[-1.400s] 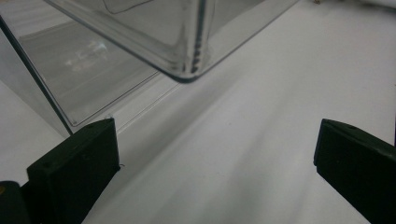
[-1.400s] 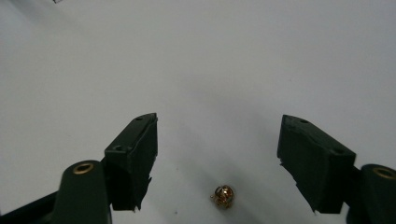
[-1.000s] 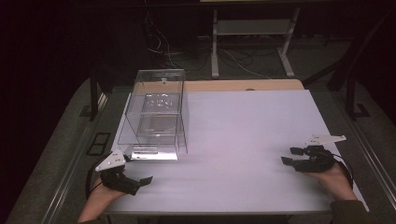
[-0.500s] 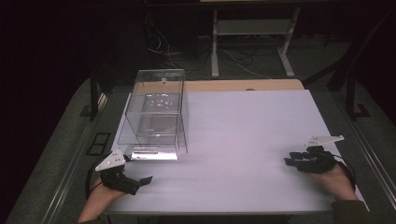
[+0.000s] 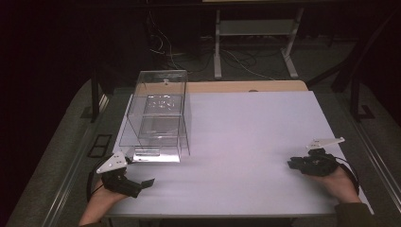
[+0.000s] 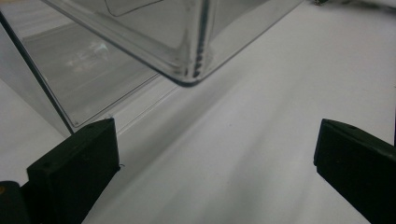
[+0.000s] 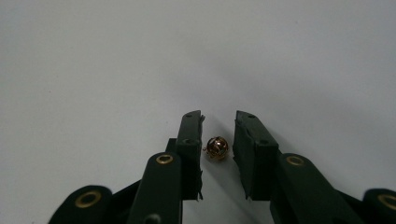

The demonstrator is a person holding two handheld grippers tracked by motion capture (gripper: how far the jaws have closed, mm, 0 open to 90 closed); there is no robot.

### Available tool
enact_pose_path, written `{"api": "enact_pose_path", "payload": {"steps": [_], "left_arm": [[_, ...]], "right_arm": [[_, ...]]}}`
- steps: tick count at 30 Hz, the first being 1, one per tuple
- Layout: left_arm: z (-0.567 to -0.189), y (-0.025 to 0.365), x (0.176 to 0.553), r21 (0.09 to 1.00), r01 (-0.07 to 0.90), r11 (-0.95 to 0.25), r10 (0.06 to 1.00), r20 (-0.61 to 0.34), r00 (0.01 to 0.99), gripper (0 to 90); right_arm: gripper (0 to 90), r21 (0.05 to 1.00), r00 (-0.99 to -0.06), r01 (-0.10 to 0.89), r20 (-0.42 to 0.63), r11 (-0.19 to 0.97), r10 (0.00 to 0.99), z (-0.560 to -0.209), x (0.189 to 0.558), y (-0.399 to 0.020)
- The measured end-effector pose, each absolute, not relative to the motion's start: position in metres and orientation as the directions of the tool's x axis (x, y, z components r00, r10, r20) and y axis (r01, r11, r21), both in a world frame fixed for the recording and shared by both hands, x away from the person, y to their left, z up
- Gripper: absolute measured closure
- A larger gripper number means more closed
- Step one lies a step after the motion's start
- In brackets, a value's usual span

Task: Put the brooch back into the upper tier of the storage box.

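While both hands rest low at the near edge of the table, the scene reads as follows.

Setting: a white table (image 5: 255, 137) under a fixed lamp-lit view, dark floor and cables beyond its far edge.

Right gripper: the right gripper (image 7: 218, 133) lies at the table's near right corner, held in a hand (image 5: 338, 178) that comes in from below; its grey three-cornered plate (image 5: 326, 141) sits on top.

Right jaws: they have just been closing and now stand narrowly apart, one on each side of a small gold bead; a thin gap shows between the bead and the right-hand jaw, and on the left I cannot tell whether the pad touches it.

Small gold bead: the small gold bead (image 7: 217, 148) rests on the bare table surface between the right gripper's jaws, a tiny loop sticking out of its left side.

Left gripper: the left gripper (image 5: 144, 183) sits at the near left corner, jaws spread wide with nothing between them, pointing across the table.

Clear plastic box: a clear plastic box (image 5: 158, 113) with shelf-like levels stands upright on the left half of the table, just beyond the left gripper and well apart from the bead; its rounded lower corner (image 6: 189, 77) looms close in the left gripper view.
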State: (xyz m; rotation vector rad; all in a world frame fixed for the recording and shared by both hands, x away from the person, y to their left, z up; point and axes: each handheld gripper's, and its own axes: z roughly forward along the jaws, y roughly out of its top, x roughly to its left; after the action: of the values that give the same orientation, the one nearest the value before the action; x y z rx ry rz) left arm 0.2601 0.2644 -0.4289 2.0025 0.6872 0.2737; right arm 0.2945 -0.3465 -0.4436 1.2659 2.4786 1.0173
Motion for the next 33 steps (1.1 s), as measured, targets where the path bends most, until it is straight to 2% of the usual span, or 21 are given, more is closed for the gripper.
{"api": "enact_pose_path", "payload": {"steps": [15,33], "left_arm": [[-0.4290,0.2644,0.2601,0.857,0.355,-0.375,0.571,-0.088,0.816,0.0],[-0.4287,0.2638,0.2600,0.856,0.352,-0.378,0.570,-0.084,0.818,0.0]], "right_arm": [[74.2,0.630,-0.641,0.620,0.065,0.467,0.765,-0.4458,0.2928,-0.3407],[78.5,0.630,-0.647,0.613,0.053,0.477,0.761,-0.4461,0.2923,-0.3406]]}}
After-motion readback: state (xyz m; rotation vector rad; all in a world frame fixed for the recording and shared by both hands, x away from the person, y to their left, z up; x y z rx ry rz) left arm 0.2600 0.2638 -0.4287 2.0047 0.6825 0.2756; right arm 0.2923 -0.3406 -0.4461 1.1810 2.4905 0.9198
